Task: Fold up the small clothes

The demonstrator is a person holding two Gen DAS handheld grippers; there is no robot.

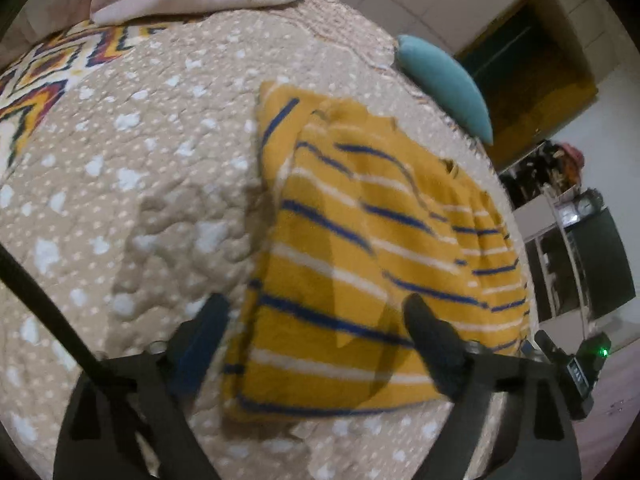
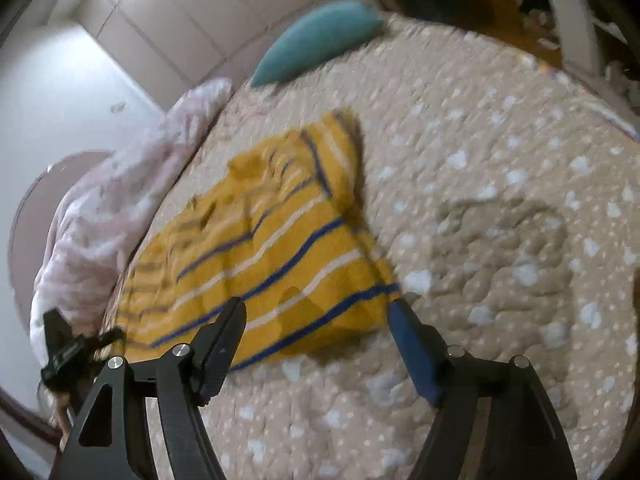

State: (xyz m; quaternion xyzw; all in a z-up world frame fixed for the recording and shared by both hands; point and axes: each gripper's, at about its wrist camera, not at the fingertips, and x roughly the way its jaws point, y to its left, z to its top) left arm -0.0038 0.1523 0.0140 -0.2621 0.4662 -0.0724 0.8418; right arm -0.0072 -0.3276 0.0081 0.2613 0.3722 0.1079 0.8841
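Left gripper (image 1: 314, 312): jaws wide, holding nothing, above the near edge of the folded yellow striped garment (image 1: 360, 248). Right gripper (image 2: 318, 312): jaws wide, holding nothing, over the garment's near corner. The garment lies flat on the quilted bedspread (image 1: 140, 184), bare quilt alongside. Farther off, a teal pillow (image 1: 448, 84) sits at the bed's edge.

A beige quilted bedspread (image 1: 132, 184) with white spots covers the bed, and a teal cushion (image 1: 448, 84) lies at its far edge, near the white wardrobe doors (image 2: 180, 12). A crumpled pale pink blanket (image 2: 104, 216) is heaped along one side of the bed, next to a patterned cloth (image 1: 44, 76) with red, yellow and dark zigzags. Beyond the bed stand cluttered shelves (image 1: 560, 184).
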